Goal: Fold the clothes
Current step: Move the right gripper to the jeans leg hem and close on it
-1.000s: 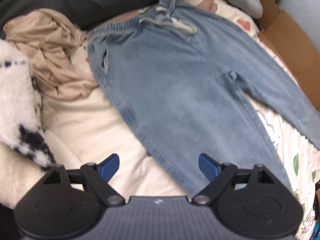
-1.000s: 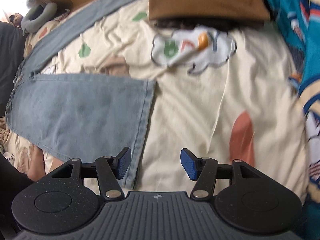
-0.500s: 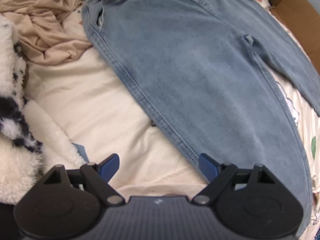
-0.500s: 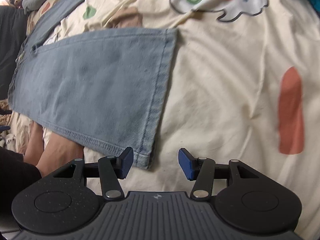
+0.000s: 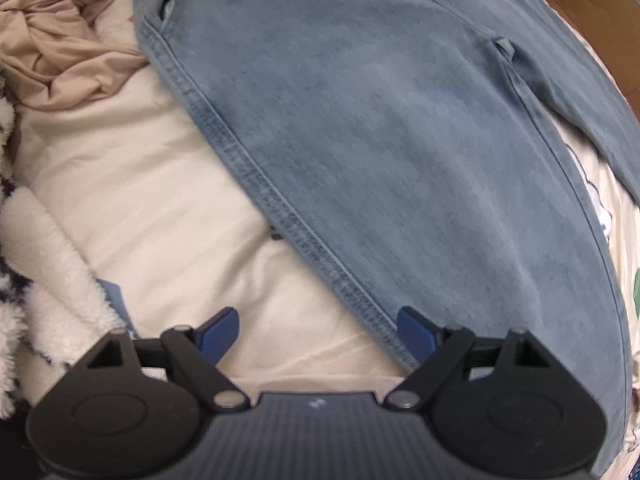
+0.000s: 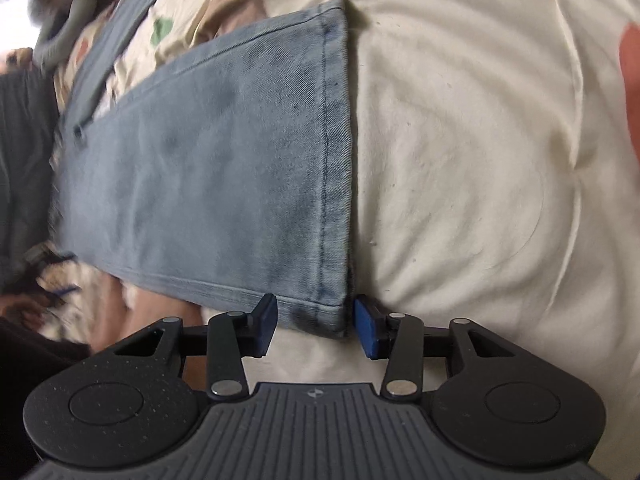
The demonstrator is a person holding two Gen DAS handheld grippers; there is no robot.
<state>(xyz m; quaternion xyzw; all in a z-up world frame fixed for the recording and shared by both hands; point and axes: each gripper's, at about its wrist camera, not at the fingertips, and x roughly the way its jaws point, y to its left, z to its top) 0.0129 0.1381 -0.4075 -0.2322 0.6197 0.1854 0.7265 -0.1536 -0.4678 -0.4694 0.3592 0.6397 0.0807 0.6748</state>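
Light blue jeans [image 5: 400,140] lie spread flat on a cream bedsheet [image 5: 168,220]. My left gripper [image 5: 318,330] is open, low over the sheet, with its right finger at the outer side seam of the near leg. In the right wrist view the near leg's hem [image 6: 334,160] runs top to bottom. My right gripper [image 6: 316,326] is open with its jaws on either side of the hem's near corner, and the cloth sits between the pads [image 6: 366,326]. The jeans' other leg [image 6: 120,32] runs off to the upper left.
A crumpled beige garment [image 5: 68,44] lies at the upper left of the left wrist view, and a white and black fleece [image 5: 36,264] at the left edge. A cardboard box [image 5: 592,12] stands at the upper right. The sheet carries coloured prints [image 6: 162,28].
Both grippers have moved forward and down towards the jeans. The right gripper's jaws now straddle the hem corner. The left gripper has come up to the side seam.
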